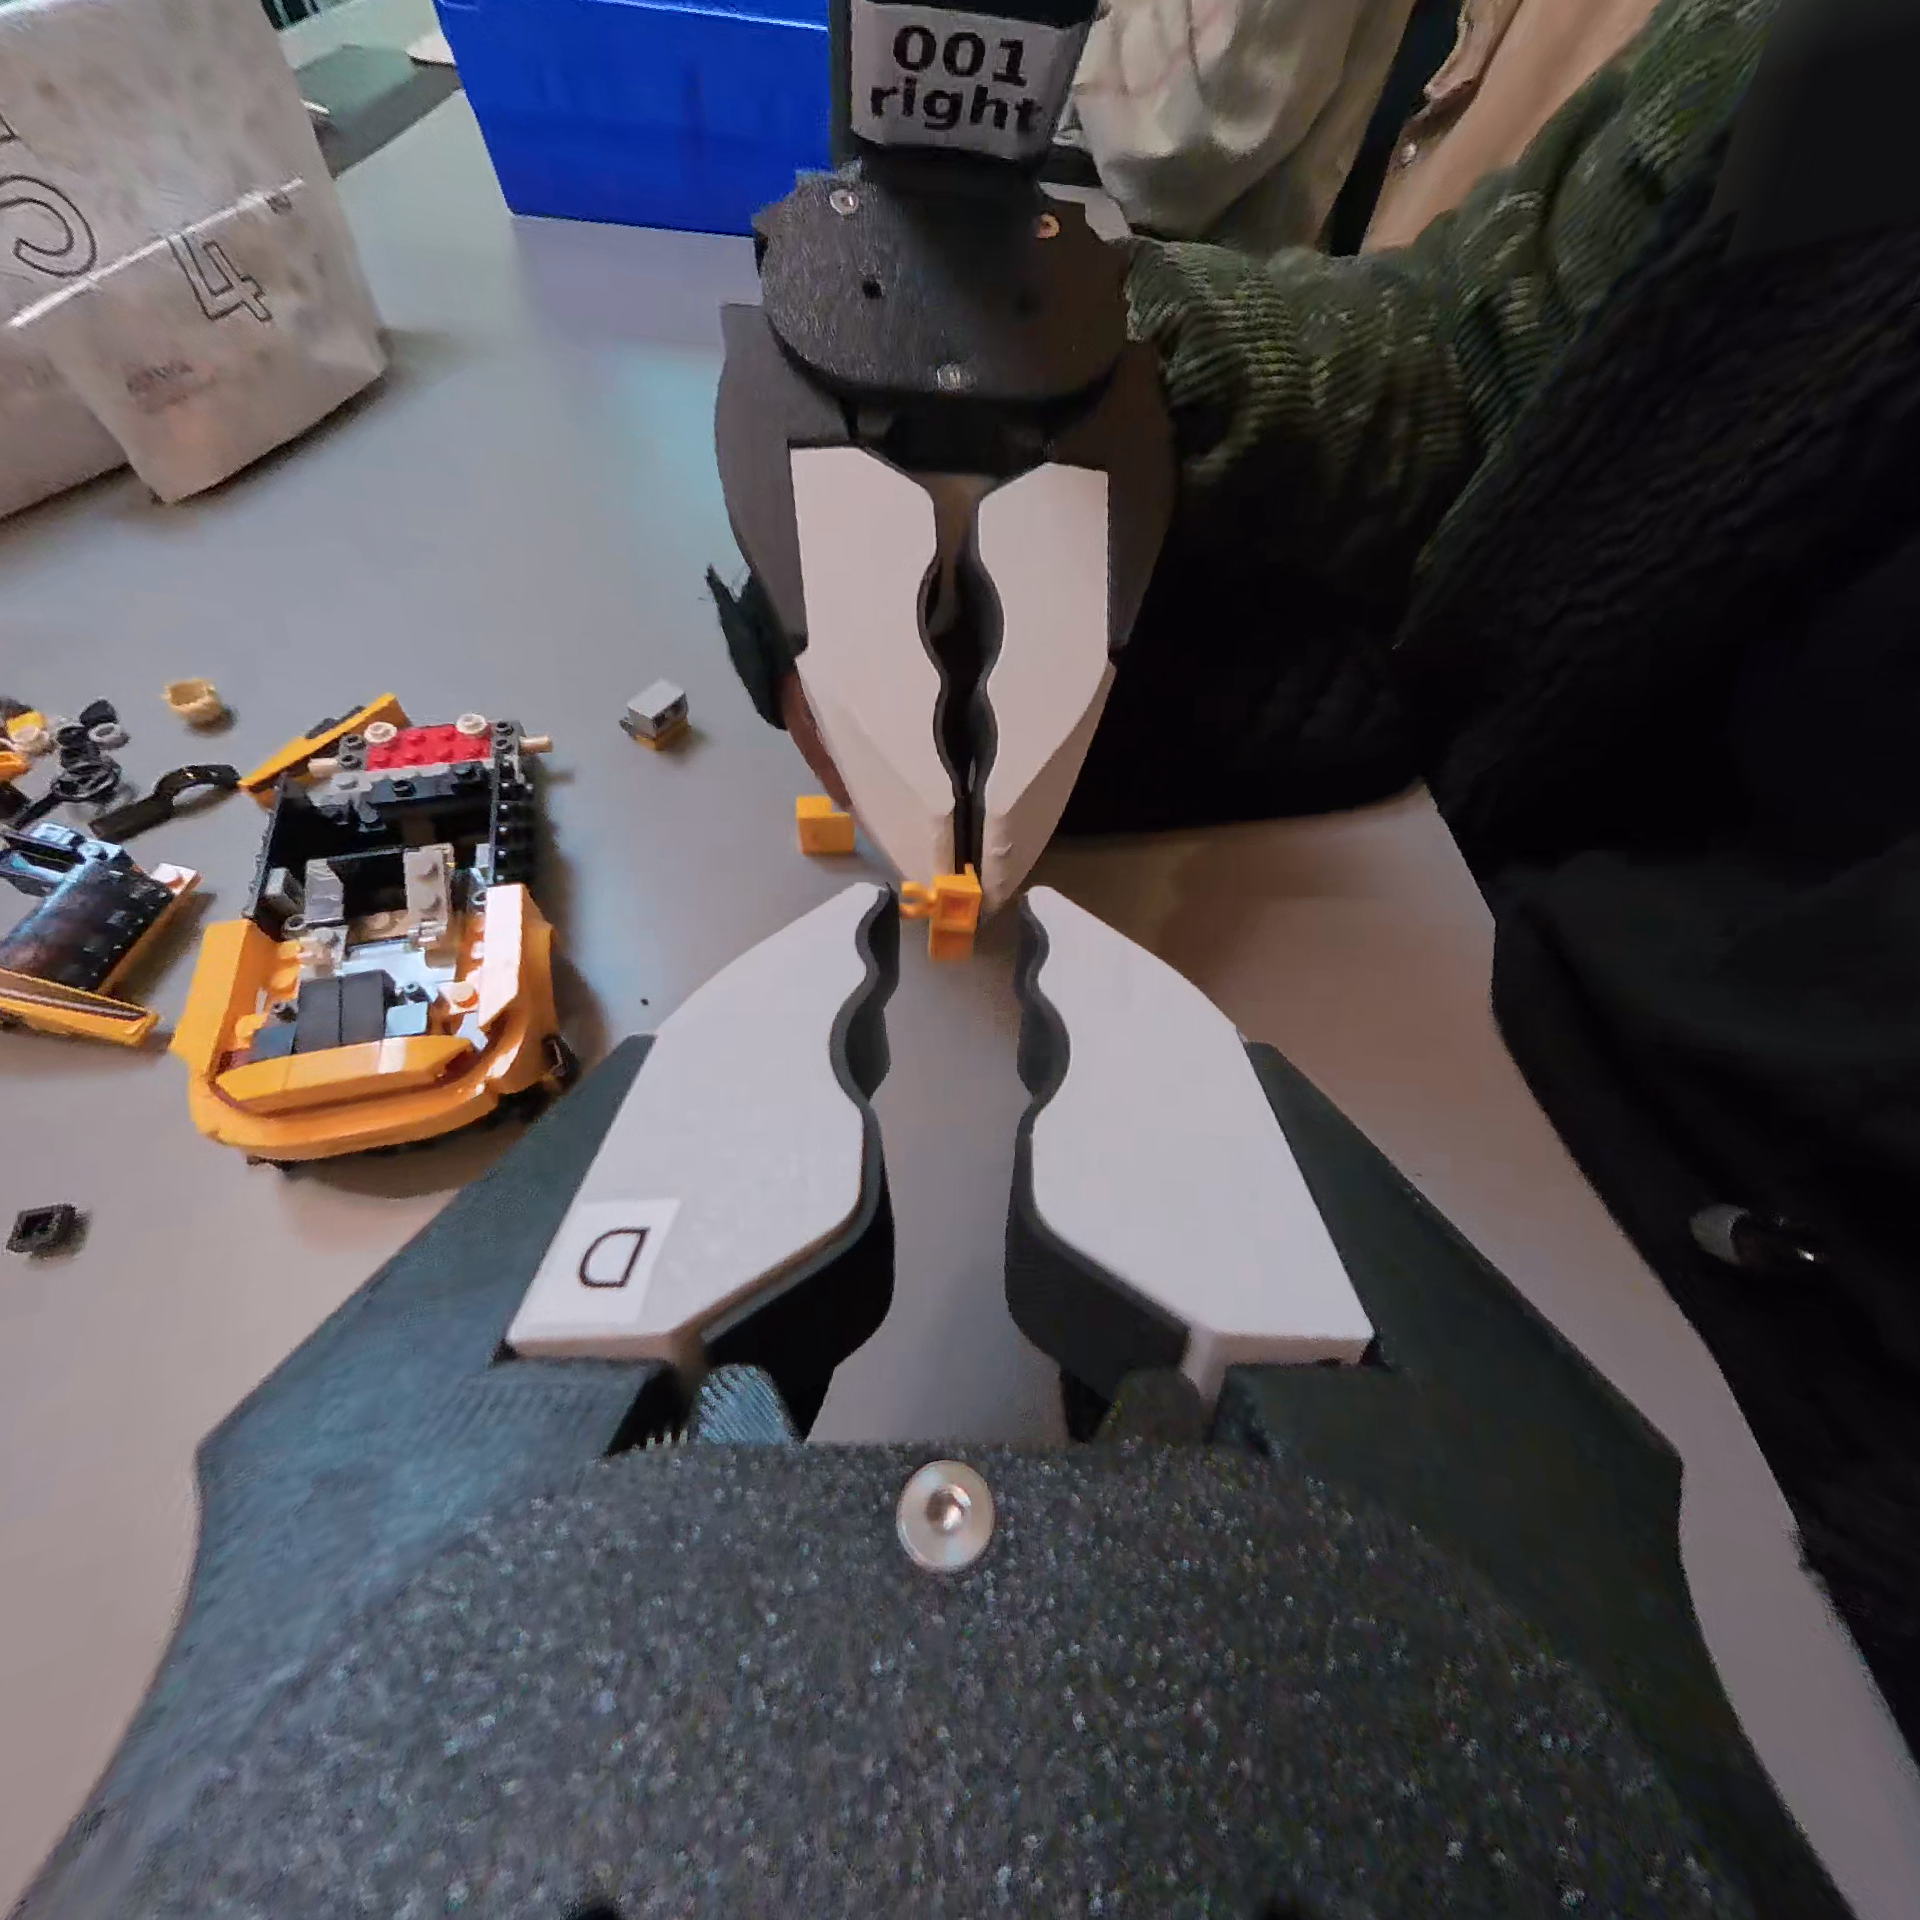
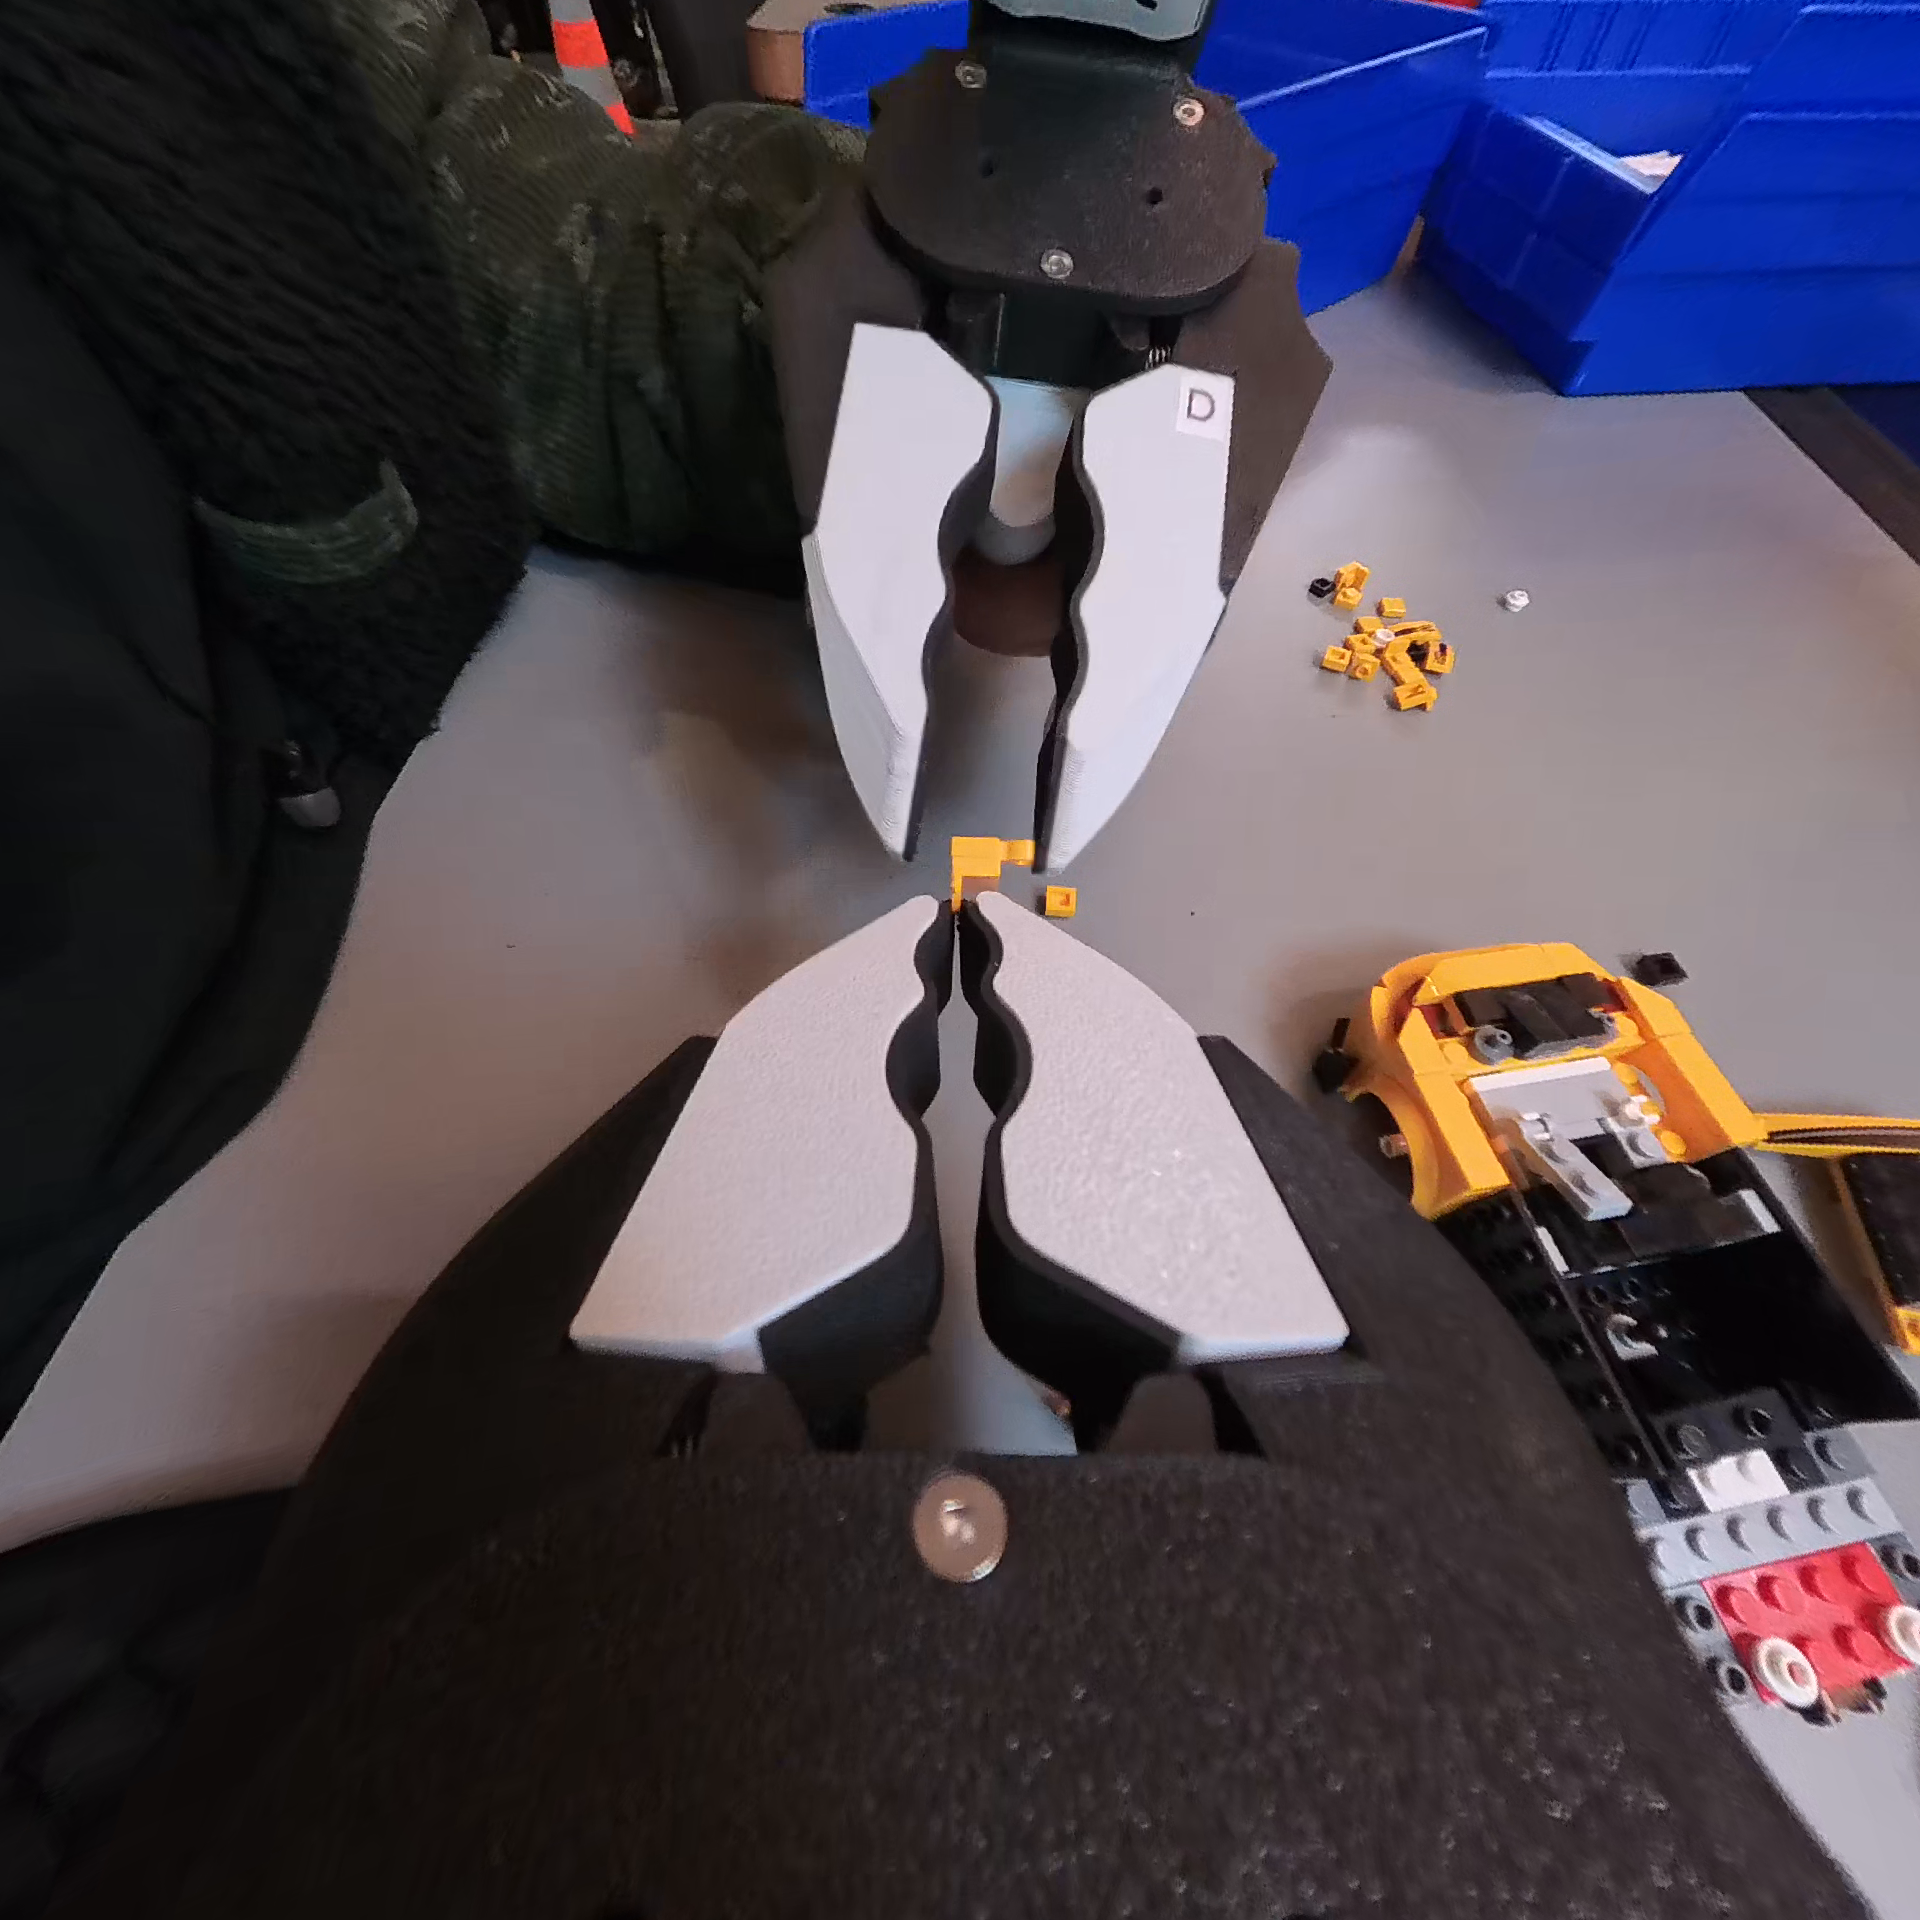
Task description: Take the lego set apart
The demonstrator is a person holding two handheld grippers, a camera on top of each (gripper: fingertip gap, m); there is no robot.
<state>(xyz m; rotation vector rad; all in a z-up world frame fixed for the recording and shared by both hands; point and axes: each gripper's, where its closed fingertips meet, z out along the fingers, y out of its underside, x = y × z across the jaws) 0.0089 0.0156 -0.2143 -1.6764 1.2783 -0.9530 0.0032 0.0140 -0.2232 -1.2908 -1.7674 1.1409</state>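
Orange and black, the half-stripped lego car [image 1: 364, 966] lies on the grey table [image 1: 468, 582] at my far left. Beside it my left gripper [image 1: 956, 914] waits, jaws apart, just short of a small orange piece [image 1: 954, 912]. My right gripper [image 2: 958, 906] has its jaws clamped on that piece.

Pale grey finger plates on speckled black bodies for left gripper [image 1: 956, 904] and right gripper [image 2: 958, 907]. Small orange-yellow plastic piece [image 1: 951, 914] pinched. Orange-yellow, black, grey and red brick-built car [image 1: 374, 935]. Plain grey tabletop [image 1: 499, 540]. Bright blue plastic bins [image 2: 1662, 208]. Dark green ribbed sleeve [image 1: 1351, 395].
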